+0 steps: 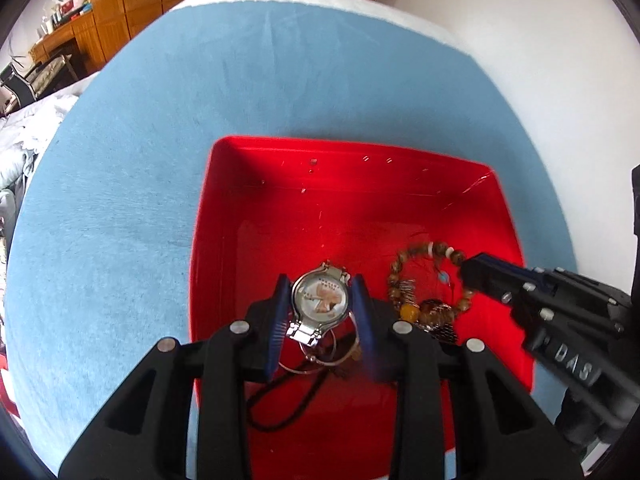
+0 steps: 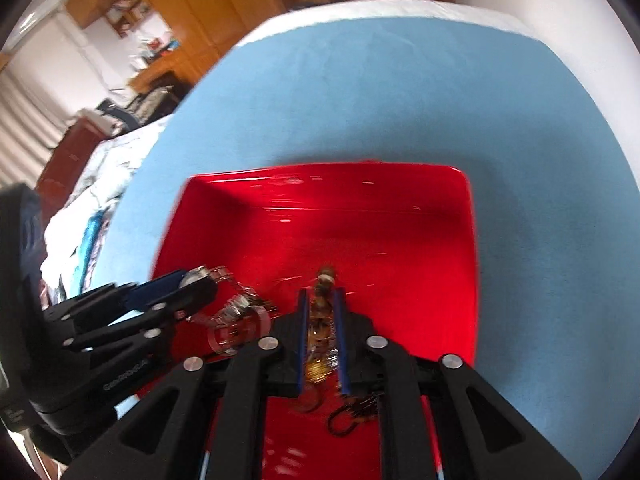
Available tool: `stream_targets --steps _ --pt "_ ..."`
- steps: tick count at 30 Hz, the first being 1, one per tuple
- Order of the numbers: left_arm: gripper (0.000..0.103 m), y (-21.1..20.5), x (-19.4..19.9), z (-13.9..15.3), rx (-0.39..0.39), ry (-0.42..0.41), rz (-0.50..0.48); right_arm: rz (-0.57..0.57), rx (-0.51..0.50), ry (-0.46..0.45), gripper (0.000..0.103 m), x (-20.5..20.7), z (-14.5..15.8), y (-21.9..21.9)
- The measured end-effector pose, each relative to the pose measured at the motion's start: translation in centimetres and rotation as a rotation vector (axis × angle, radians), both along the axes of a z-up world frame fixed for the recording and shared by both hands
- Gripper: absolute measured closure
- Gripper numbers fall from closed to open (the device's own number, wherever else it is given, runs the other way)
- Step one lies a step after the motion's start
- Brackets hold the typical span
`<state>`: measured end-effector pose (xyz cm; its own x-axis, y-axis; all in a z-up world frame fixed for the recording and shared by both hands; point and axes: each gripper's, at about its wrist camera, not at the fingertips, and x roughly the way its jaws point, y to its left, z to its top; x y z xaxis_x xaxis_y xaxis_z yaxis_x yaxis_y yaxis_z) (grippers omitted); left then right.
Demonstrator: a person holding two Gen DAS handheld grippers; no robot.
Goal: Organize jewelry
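left gripper [image 1: 321,300]: clamped across wristwatch [image 1: 320,299], strap running 12–6
right gripper [image 2: 321,312]: pinching bead bracelet [image 2: 322,320], at watch's 3 o'clock over the red tray [image 1: 320,152]

Your watch [image 1: 320,300]: silver, pale dial facing up, over the red tray [image 1: 224,216] | your bead bracelet [image 1: 424,280]: brown, looped, just beside it

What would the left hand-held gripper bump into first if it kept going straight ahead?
Probably the floor of the red tray. The left hand-held gripper is clamped on a watch and points steeply down into the tray, so the watch would likely touch first; depth is hard to judge.
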<state>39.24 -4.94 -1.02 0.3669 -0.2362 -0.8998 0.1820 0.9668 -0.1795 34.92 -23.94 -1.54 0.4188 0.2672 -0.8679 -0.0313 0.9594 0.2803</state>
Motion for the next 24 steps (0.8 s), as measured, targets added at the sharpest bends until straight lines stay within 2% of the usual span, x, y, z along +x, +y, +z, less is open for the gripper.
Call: stream_targets --steps 3,6,13,16,18,20,22,24 --pt "0.065 -0.2 0.0 0.0 0.009 -0.015 -0.005 -0.026 -0.008 -0.008 0.089 -0.2 -0.3 -1.2" --pt "0.063 -0.1 -0.8 0.7 0.012 -0.041 -0.014 -0.04 -0.005 -0.031 0.089 -1.2 0.1 -2.0" --pt "0.043 1.4 -4.6 3.2 0.021 -0.11 0.004 -0.049 -0.023 -0.086 0.086 -5.1 2.2 -2.6" --pt "0.039 2.5 -6.2 4.0 0.029 -0.138 0.016 -0.05 -0.04 -0.098 0.074 -6.5 2.9 -2.2" --pt "0.034 2.9 -7.1 4.4 0.032 -0.152 0.024 -0.048 -0.046 -0.111 0.061 -7.7 3.4 -2.1" --pt "0.03 3.6 -8.5 4.8 0.032 -0.165 0.035 -0.048 -0.055 -0.124 0.059 -8.8 3.9 -1.9" --pt "0.021 3.9 -9.3 5.1 0.038 -0.175 0.041 -0.045 -0.054 -0.13 0.056 -9.7 4.3 -1.8" --pt "0.017 4.4 -10.2 5.4 0.036 -0.187 0.051 -0.044 -0.058 -0.14 0.049 -10.5 4.7 -1.7"
